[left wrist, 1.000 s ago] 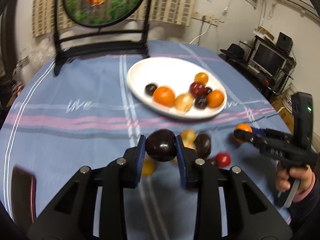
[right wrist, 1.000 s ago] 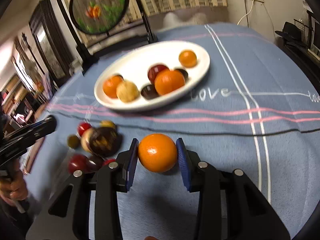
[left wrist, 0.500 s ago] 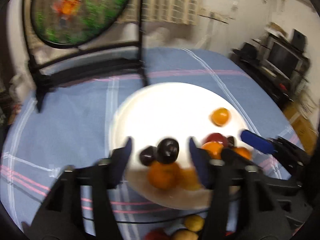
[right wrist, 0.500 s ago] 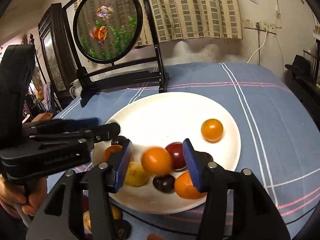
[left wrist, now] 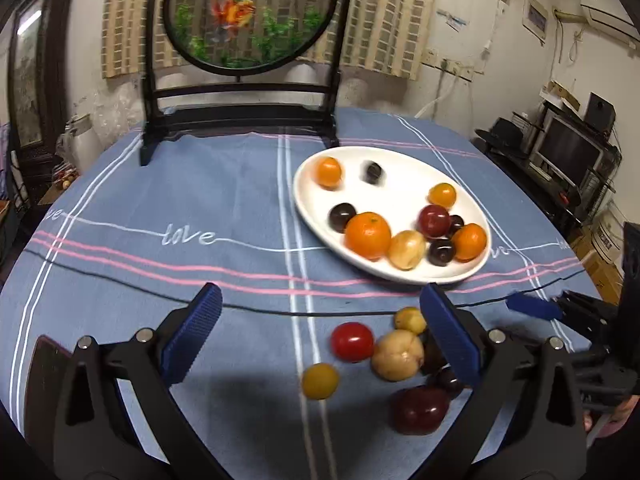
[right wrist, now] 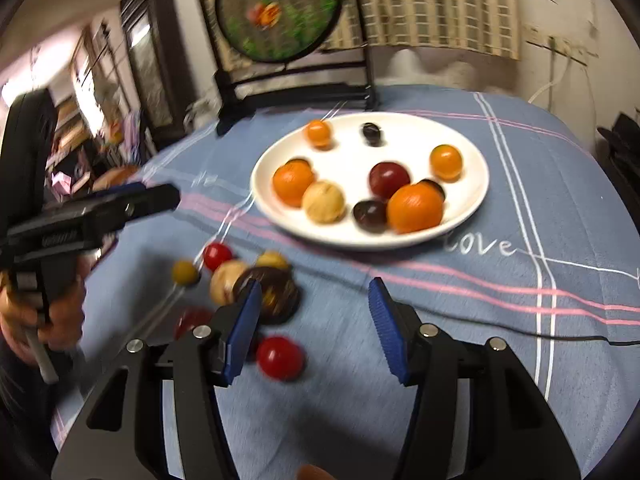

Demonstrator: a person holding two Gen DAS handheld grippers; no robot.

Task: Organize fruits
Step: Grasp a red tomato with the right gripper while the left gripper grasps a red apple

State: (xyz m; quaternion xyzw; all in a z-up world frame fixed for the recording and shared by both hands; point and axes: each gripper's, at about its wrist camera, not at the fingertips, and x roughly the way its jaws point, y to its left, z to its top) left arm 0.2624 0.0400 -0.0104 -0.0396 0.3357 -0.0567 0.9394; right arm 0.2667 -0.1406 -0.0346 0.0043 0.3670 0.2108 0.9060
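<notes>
Approx two-thirds done: nine fruits on white plate (left wrist: 320, 216) at 1 o'clock, abt six loose fruits (left wrist: 396, 354) left on surface (left wrist: 160, 184) at 5 o'clock; left gripper (left wrist: 320, 336) & right gripper (right wrist: 314, 330) jaws both spread wide, holding nothing.
</notes>
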